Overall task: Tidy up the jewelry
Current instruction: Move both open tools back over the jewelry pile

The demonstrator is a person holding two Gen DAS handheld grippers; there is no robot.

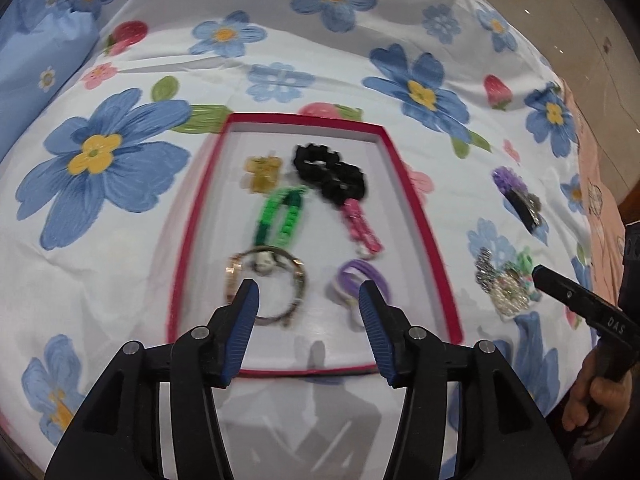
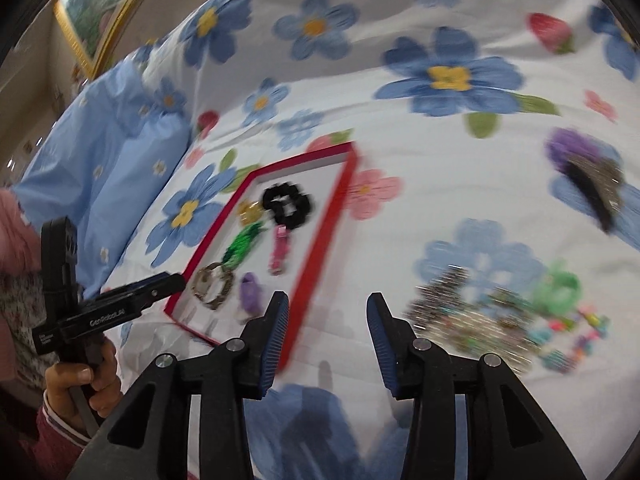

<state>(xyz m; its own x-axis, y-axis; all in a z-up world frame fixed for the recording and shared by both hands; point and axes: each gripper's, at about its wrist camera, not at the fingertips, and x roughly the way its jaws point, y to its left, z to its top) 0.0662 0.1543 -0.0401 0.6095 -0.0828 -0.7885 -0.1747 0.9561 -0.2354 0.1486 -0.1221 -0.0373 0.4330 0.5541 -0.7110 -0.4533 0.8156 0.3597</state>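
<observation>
A red-rimmed white tray (image 1: 416, 216) lies on the floral sheet. It holds a black scrunchie (image 1: 330, 172), a gold piece (image 1: 264, 174), a green band (image 1: 280, 218), a pink clip (image 1: 360, 226), a metal bangle (image 1: 268, 288) and a purple band (image 1: 360, 280). My left gripper (image 1: 308, 300) is open and empty above the tray's near end. My right gripper (image 2: 328, 312) is open and empty beside the tray's (image 2: 320, 236) right edge. A heap of loose jewelry (image 2: 480, 320) lies to its right; it also shows in the left wrist view (image 1: 506, 284).
A purple and black hair clip (image 2: 588, 176) lies further back on the sheet (image 2: 440, 160), also in the left wrist view (image 1: 518, 196). A blue pillow (image 2: 112, 168) lies at the left. The bed's edge runs along the right in the left wrist view.
</observation>
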